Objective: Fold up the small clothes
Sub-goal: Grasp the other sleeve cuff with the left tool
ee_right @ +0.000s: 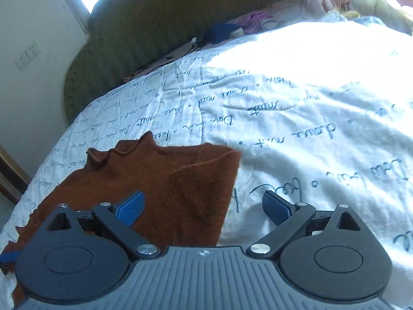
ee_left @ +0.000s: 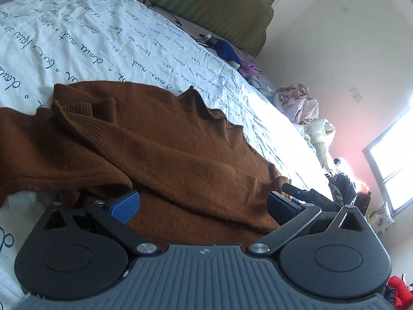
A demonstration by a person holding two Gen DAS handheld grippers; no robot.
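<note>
Left wrist view, rumpled brown knit sweater [ee_left: 160,139] on script-printed bedsheet [ee_left: 90,38], wavy hem, both tongs [ee_left: 204,204] [ee_right: 204,206] spread, empty

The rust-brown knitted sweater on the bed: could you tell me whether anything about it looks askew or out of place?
Yes. The rust-brown knitted sweater lies rumpled on the white script-printed bedcover: a ribbed cuff is flopped across its body, and one side is folded over unevenly. Both grippers are open, holding nothing.
</note>
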